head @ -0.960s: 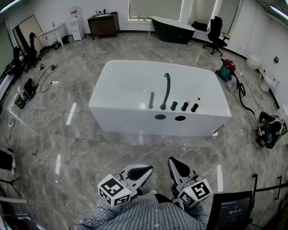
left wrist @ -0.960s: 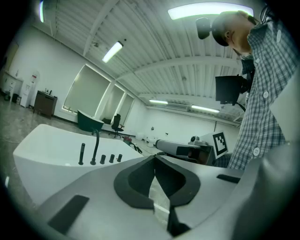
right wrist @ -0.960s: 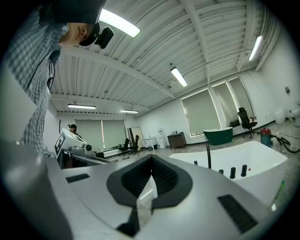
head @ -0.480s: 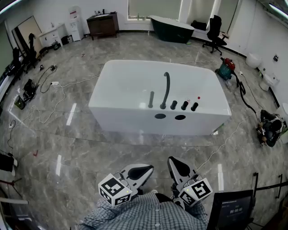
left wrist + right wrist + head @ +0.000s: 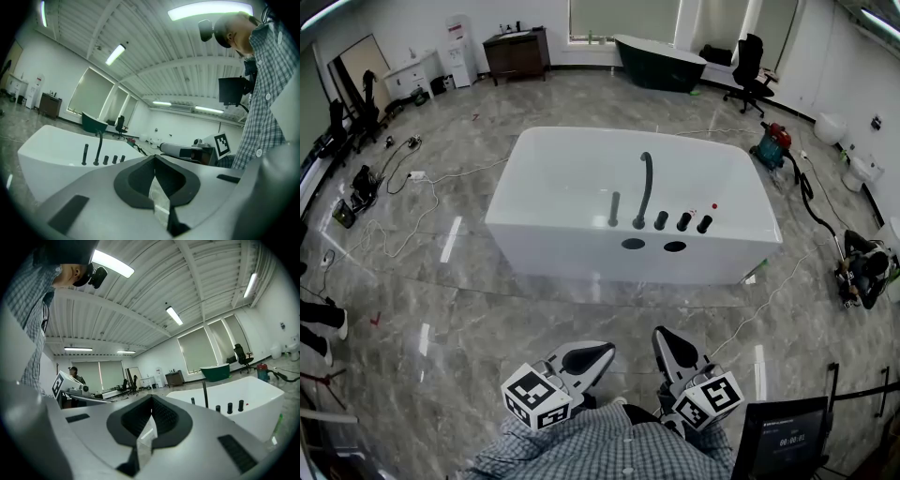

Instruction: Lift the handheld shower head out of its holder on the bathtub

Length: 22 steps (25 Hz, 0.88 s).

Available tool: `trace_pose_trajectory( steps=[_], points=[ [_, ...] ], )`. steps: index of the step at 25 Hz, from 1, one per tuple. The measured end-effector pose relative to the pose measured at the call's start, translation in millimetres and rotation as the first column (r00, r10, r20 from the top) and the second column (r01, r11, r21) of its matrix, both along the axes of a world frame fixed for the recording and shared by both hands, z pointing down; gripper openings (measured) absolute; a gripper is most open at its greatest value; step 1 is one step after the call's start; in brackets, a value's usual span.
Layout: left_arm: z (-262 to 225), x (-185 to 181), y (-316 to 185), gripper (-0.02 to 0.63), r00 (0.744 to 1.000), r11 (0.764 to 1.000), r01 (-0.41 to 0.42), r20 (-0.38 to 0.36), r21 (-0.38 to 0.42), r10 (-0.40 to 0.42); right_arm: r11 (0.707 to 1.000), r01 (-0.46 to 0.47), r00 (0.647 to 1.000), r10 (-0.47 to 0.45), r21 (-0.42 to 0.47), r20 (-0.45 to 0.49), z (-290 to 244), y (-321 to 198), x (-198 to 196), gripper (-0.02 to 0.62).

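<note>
A white bathtub (image 5: 562, 202) stands in the middle of the floor, well ahead of me. On its near rim the handheld shower head (image 5: 614, 208) is a short dark rod standing upright in its holder, left of the curved spout (image 5: 645, 190) and three dark knobs (image 5: 683, 221). Both grippers are held close to my body, far from the tub. My left gripper (image 5: 592, 356) is shut with nothing in it, and so is my right gripper (image 5: 670, 345). The left gripper view shows the shower head (image 5: 85, 154) beyond the closed left gripper (image 5: 155, 164). The right gripper view shows the shower head (image 5: 192, 401) beyond the closed right gripper (image 5: 151, 401).
Open marble floor lies between me and the tub, with cables (image 5: 403, 206) trailing at left and right. A vacuum cleaner (image 5: 773, 145) sits by the tub's far right corner. A dark green tub (image 5: 659, 61) and an office chair (image 5: 748, 66) stand at the back. A screen (image 5: 783, 436) is at my right.
The grippers and the tub stay as they were. A person's feet have come into view at the left edge of the head view.
</note>
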<state>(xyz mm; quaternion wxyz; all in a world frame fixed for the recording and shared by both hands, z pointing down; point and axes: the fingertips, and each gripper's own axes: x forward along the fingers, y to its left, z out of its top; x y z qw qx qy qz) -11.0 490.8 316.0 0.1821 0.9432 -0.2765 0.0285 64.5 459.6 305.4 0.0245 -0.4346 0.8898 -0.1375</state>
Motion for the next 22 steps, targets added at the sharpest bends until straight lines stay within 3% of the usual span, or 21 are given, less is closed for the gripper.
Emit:
trace_pose_trajectory(
  steps=[10,22],
  points=[
    [-6,21,12,0.009,0.999,0.999,0.034,0.022,0.010,-0.034,0.999,0.039,0.999,-0.039,0.006,0.011,-2,12,21,0.015],
    [-3,59,25,0.009,0.998,0.998,0.061,0.032,0.031,-0.062,1.000,0.017,1.000,-0.016,-0.018,0.021,14,32,75,0.015]
  ],
)
